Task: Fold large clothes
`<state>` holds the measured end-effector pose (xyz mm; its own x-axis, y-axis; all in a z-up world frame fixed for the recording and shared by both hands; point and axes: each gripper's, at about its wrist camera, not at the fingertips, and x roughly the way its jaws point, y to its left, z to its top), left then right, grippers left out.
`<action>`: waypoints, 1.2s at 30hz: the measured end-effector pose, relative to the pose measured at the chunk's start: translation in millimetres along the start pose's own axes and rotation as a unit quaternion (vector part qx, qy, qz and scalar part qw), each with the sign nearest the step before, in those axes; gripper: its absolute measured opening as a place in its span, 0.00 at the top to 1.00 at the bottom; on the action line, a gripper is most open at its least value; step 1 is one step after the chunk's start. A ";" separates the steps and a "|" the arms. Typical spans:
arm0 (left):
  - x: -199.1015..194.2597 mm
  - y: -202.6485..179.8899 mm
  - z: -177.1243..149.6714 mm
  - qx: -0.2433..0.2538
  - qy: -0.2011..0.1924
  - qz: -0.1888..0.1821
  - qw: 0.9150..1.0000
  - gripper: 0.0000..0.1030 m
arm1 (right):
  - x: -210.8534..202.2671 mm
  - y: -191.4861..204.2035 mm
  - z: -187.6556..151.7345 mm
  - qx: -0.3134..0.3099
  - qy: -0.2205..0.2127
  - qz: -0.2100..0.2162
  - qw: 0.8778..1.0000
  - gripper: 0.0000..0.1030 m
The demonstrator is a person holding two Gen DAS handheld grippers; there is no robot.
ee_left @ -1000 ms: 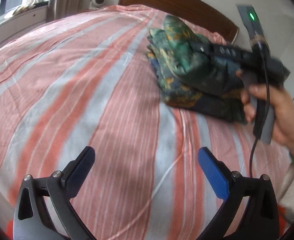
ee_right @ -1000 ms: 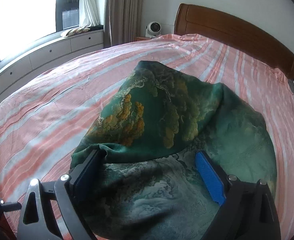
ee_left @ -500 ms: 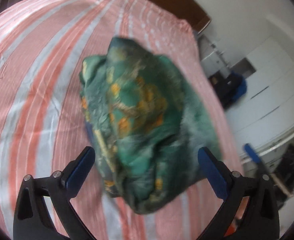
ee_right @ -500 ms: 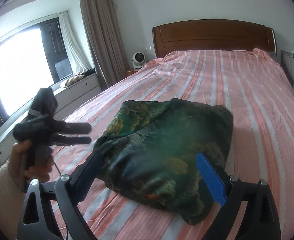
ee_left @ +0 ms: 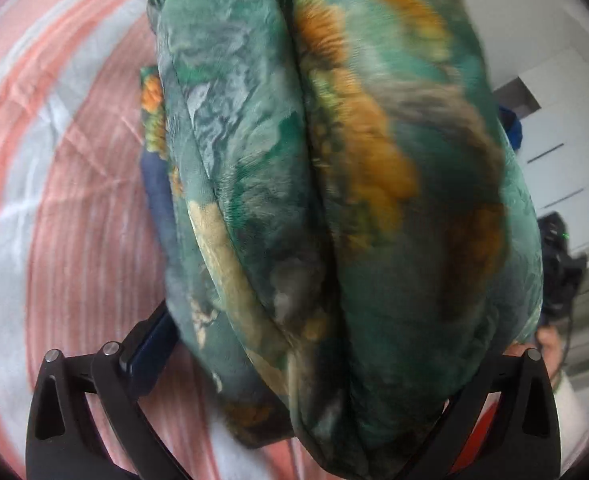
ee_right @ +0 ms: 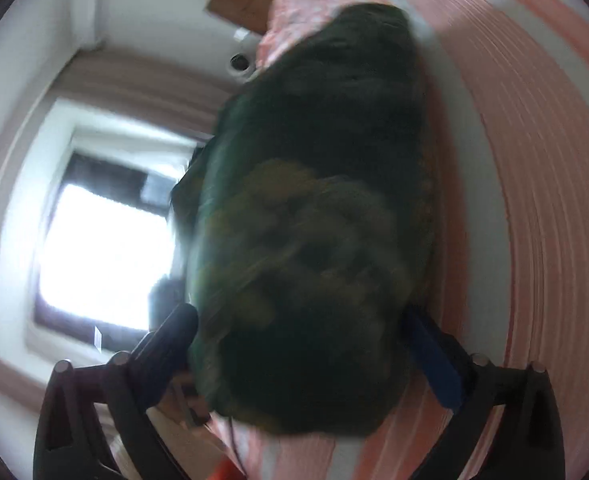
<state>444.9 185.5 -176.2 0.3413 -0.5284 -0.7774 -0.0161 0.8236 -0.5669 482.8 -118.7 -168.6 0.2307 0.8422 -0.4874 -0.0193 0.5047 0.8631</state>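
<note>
A thick folded bundle of green cloth with orange and cream print fills the left wrist view [ee_left: 334,200] and shows dark and blurred in the right wrist view [ee_right: 314,248]. The left gripper [ee_left: 314,352] has its jaws wide apart, one on each side of the bundle's near end; only the left blue pad [ee_left: 150,344] shows. The right gripper [ee_right: 302,344] also has its jaws wide apart around the opposite end, with the blue pad [ee_right: 434,364] against the cloth. Both views are rolled sideways. Whether the jaws press the bundle is not clear.
The bed with its pink and white striped sheet [ee_left: 54,160] lies under the bundle, also in the right wrist view [ee_right: 534,160]. A wooden headboard [ee_right: 246,4], a bright window [ee_right: 102,248] and white cupboards [ee_left: 566,128] stand around.
Both grippers have moved in from either side onto the folded bundle, which now sits between each pair of jaws. Both cameras have rolled sideways and the views are blurred by motion.
</note>
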 end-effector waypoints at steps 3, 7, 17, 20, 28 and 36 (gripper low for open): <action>6.6 -4.4 3.1 -0.004 0.005 0.014 1.000 0.00 | 20.0 -16.2 14.1 0.023 0.013 0.023 0.999 0.00; 6.3 -41.9 -3.6 0.031 -0.028 0.092 0.995 0.33 | 32.3 26.1 20.9 -0.115 0.037 -0.079 0.989 0.17; -30.1 -135.1 -47.8 0.134 -0.142 0.152 0.969 0.49 | 17.9 138.1 -54.0 -0.430 -0.032 -0.200 0.880 0.31; -45.4 -163.0 -49.1 0.158 -0.171 0.154 0.960 0.49 | -7.0 153.3 -53.5 -0.441 -0.060 -0.188 0.875 0.31; -6.7 -143.9 18.3 0.095 -0.182 0.159 0.966 0.16 | -27.2 126.3 45.7 -0.317 -0.056 -0.162 0.933 0.08; -33.3 -171.4 -56.7 0.152 -0.273 0.258 0.914 0.04 | -52.2 110.6 5.7 -0.339 -0.110 -0.255 0.899 0.07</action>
<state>383.0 50.2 -68.7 0.7809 0.0596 -0.6218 -0.0737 0.9973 0.0030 474.2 -108.0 -46.9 0.5622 0.4488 -0.6946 -0.4277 0.8767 0.2203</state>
